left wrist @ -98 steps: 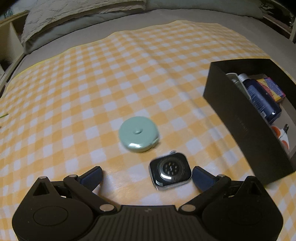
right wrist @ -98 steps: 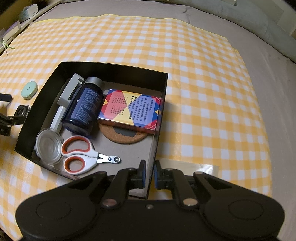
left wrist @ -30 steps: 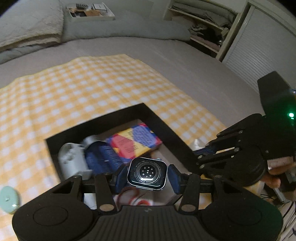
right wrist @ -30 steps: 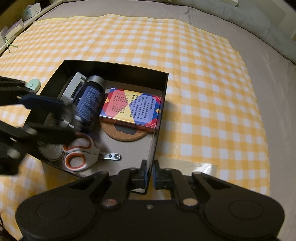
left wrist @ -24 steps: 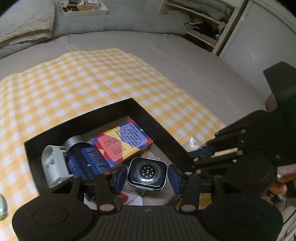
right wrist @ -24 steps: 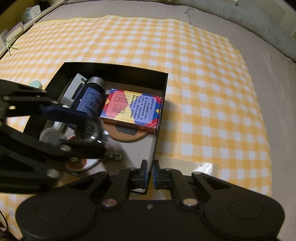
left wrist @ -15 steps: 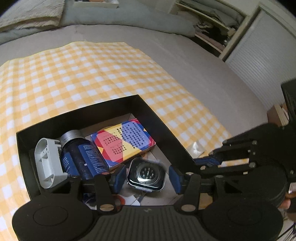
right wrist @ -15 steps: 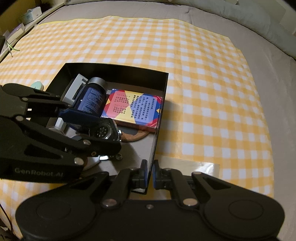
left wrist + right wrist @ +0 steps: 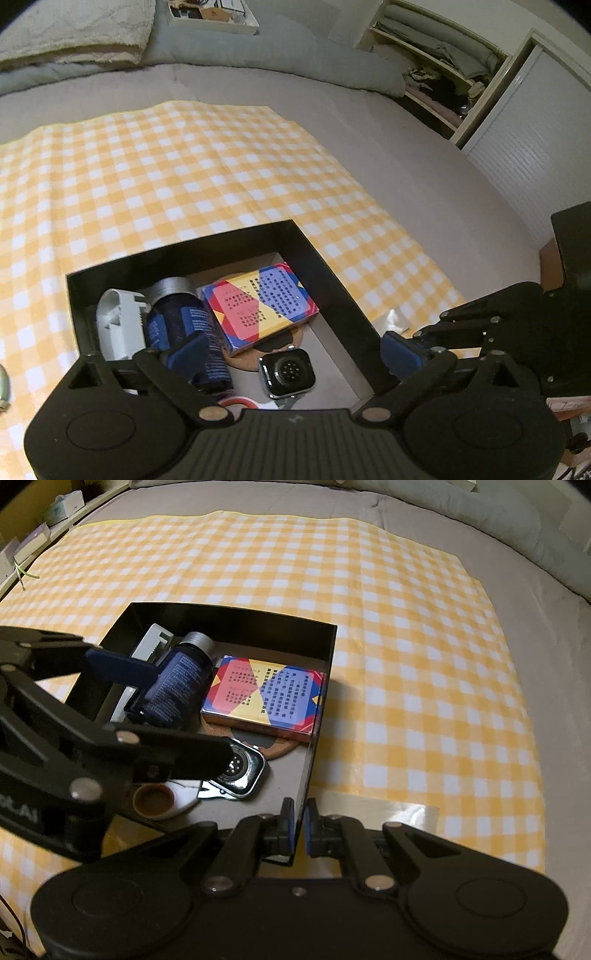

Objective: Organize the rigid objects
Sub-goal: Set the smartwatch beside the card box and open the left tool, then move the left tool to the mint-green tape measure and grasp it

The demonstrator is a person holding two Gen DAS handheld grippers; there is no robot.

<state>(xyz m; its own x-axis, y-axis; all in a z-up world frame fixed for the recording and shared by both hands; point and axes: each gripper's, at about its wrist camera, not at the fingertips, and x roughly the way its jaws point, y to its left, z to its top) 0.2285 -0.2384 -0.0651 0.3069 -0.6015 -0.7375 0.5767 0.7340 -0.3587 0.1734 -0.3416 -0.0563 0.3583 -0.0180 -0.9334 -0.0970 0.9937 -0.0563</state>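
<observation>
Both claws — watch (image 9: 287, 373) in box (image 9: 325, 266).

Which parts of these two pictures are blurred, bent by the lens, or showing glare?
Left wrist view: dim room light, the shelves curve near the rim, and the watch is sharp. Right wrist view: the checked cloth bows outward, the left gripper looks soft up close, and the tape shines.

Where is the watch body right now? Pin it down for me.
The watch body lies face down on the floor of the black box, just in front of the cork coaster and colourful card box, beneath the opening left tongs.
</observation>
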